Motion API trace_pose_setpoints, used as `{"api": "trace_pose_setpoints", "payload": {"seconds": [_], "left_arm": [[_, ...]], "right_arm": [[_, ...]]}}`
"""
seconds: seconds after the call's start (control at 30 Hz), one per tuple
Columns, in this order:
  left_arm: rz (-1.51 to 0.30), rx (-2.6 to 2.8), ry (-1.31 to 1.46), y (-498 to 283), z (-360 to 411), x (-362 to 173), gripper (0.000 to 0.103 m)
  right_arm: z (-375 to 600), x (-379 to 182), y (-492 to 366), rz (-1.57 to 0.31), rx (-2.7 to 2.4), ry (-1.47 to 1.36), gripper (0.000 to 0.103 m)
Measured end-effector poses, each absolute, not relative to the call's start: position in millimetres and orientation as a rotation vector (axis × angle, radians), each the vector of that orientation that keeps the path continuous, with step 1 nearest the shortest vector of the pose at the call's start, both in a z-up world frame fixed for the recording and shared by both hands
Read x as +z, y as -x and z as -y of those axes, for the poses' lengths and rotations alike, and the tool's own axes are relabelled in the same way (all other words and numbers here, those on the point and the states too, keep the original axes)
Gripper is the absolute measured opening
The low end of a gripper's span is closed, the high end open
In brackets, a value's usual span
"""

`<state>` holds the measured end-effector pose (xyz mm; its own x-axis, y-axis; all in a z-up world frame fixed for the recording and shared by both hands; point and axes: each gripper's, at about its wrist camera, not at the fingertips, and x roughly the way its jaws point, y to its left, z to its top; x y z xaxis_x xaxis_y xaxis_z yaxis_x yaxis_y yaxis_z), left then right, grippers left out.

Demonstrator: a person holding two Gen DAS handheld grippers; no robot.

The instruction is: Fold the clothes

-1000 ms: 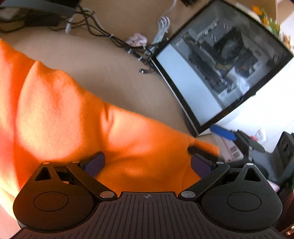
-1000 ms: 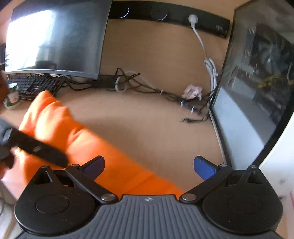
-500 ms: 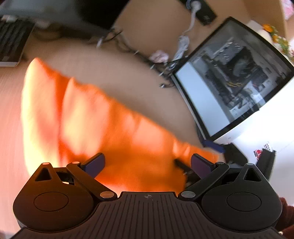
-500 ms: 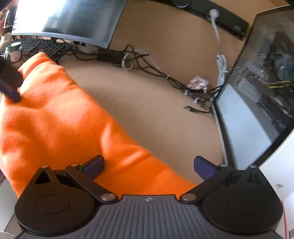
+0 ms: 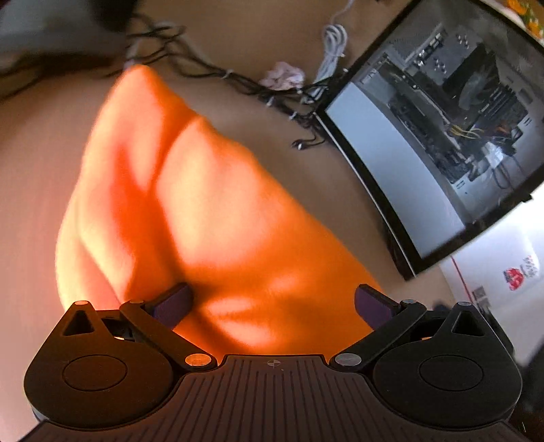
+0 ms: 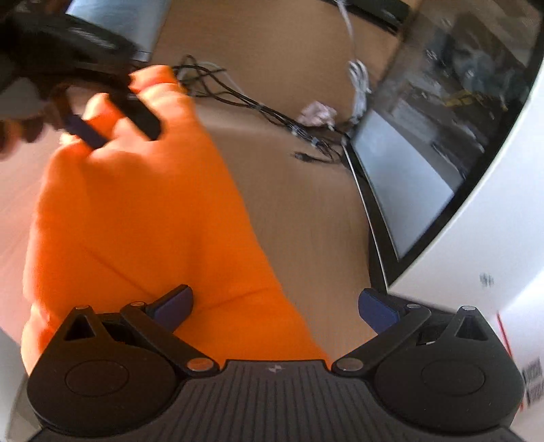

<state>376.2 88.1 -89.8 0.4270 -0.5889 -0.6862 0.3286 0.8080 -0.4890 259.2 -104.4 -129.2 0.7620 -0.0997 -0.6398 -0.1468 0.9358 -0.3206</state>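
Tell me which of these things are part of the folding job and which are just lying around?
Part of the job:
- orange garment
- left gripper, open
- right gripper, open

Just lying around:
- cables
- glass-sided computer case
- crumpled tissue
- monitor
- desk

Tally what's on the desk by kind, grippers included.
Orange garment: 1
Glass-sided PC case: 1
Monitor: 1
Cable tangle: 1
White coiled cable: 1
Crumpled tissue: 1
Grippers: 2, left gripper and right gripper
Total: 8
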Motion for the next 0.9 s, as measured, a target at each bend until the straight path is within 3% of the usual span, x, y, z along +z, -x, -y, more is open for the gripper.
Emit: {"api": "trace_pose_setpoints", "payload": {"seconds": [0.17,0.33,0.47,0.63,0.9], "left_arm": [[-0.938,-0.511,0.22,-396.5,-64.2,-76.7,0.103],[-0.889,-0.608,0.393,-354.4,-100.5,-48.6,0.103],[-0.96,-0.697,0.554,-330.0,-103.0,-65.5,0.103],[-1.024,-0.654,0.544,-339.9,-91.5,-101.4,0.103],[-0.989,-0.575,0.484,-366.5,-90.2,-91.0,0.103]], "right_arm": [[84.6,-117.8,-252.5,-0.717,0.178,0.292,0.103],[107.0,-96.3,-239.4,-0.642,0.187,0.223,0.103],[126.4,-104.0,-251.5,-0.7,0.11,0.201,0.103],[100.0,-124.1,-248.1,-0.699,0.141,0.354,0.103],[84.3,-100.6,-269.1,-0.656,0.252,0.371,0.103]]}}
